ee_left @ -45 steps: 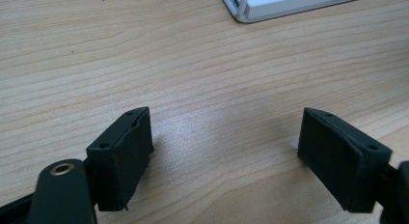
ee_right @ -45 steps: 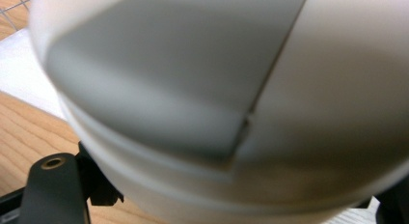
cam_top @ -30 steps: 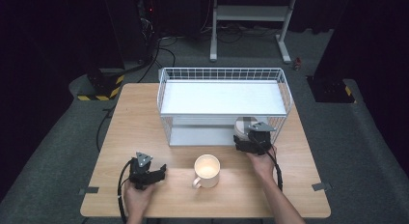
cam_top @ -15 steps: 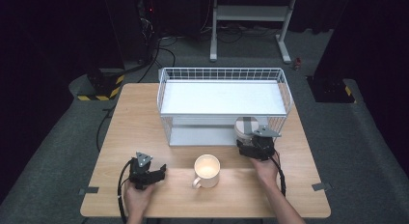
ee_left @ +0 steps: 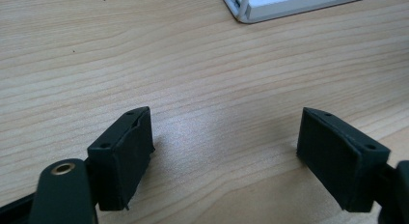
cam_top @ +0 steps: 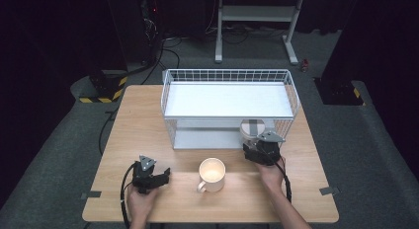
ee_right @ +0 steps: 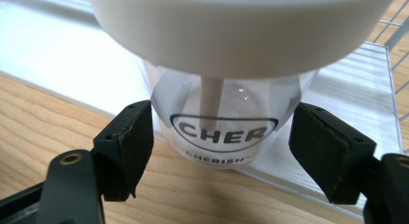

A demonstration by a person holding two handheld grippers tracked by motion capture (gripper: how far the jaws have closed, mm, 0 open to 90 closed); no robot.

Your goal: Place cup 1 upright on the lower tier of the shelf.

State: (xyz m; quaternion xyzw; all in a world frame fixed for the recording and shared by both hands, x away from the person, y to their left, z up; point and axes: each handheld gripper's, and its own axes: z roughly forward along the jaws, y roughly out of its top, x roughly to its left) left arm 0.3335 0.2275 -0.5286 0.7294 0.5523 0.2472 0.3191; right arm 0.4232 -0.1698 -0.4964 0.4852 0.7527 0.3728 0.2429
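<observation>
A clear cup (cam_top: 251,126) with a white lid (ee_right: 241,26) and a straw stands on the front right of the lower tray of a white wire rack (cam_top: 227,72). Its side (ee_right: 226,105) reads "CHERISH". My right gripper (cam_top: 256,142) is open, one jaw on each side of the cup's base (ee_right: 224,137), close to the wall but not squeezing it. My left gripper (cam_top: 157,173) rests low over the wooden table (cam_top: 143,120) at the front left. It is open with nothing between its jaws (ee_left: 224,147).
A white mug (cam_top: 212,173) with a handle stands at the front middle of the table, between the two hands. The rack's upper shelf (cam_top: 227,98) overhangs the lower tray. A corner of the rack's tray (ee_left: 251,11) lies ahead of the left gripper.
My right gripper has drawn back a little toward the table's front edge; the cup has stayed on the tray. The left gripper and the mug have not moved.
</observation>
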